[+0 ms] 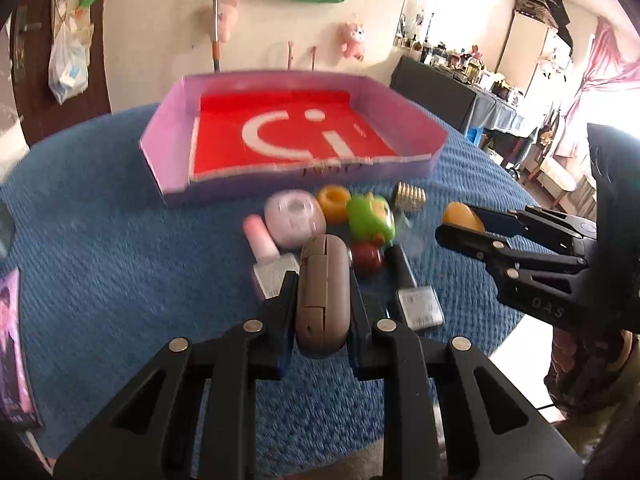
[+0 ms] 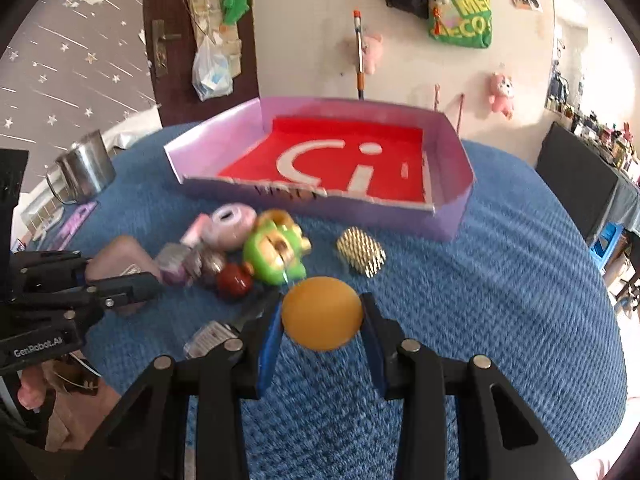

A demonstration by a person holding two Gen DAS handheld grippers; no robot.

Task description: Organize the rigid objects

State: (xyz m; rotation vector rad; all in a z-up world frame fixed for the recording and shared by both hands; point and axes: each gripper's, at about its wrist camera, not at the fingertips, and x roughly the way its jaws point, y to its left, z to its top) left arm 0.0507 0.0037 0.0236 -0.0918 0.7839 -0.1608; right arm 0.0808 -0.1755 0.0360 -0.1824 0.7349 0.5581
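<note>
My left gripper (image 1: 322,285) is shut on a taupe oblong case (image 1: 322,300), held a little above the blue tablecloth (image 1: 120,248). The right gripper (image 2: 321,305) is shut on an orange ball (image 2: 322,314). Both sit in front of a purple-walled box (image 1: 168,136) with a red bottom, which has nothing in it. Between box and grippers lies a cluster: a pink round dispenser (image 1: 294,218), an orange ring (image 1: 334,202), a green toy (image 1: 370,218), a gold spiky roller (image 1: 408,196), a dark red ball (image 1: 366,258) and two nail polish bottles (image 1: 264,254) (image 1: 416,300).
A steel mug (image 2: 84,172) stands at the table's far left, with a pink booklet (image 1: 16,352) near the left edge. A black chair (image 2: 576,176) stands beyond the right side. The round table's edge curves close on the right.
</note>
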